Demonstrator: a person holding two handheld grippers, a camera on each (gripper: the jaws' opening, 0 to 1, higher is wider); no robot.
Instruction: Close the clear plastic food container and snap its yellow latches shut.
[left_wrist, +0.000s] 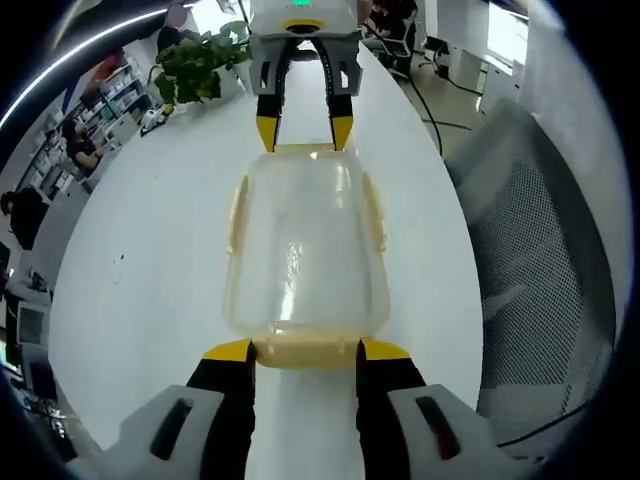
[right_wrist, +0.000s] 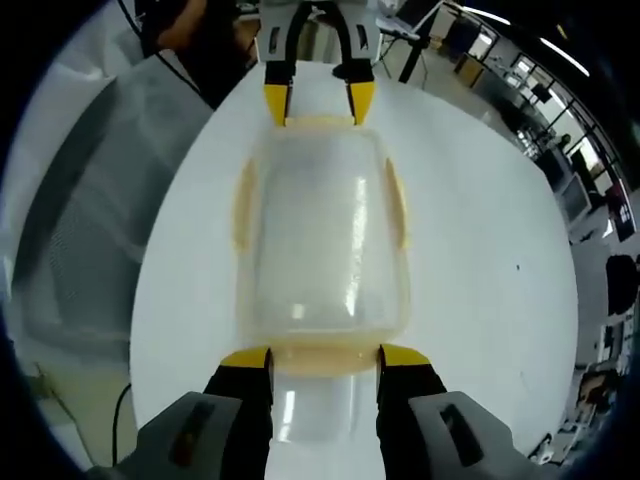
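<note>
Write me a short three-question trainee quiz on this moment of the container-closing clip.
1. True or false: the lid already lies on the clear container.
2. The left gripper meets the container's near end in its own view. Where is the right gripper in that view? A) far end B) long side C) off the table
3. Fill in: the container rests on a white ____.

Key:
1. True.
2. A; the two grippers face each other across the container.
3. Table.

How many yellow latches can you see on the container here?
4. In the left gripper view: one at the near end between the left gripper tips, one at the far end by the right gripper, and one on each long side.
</note>
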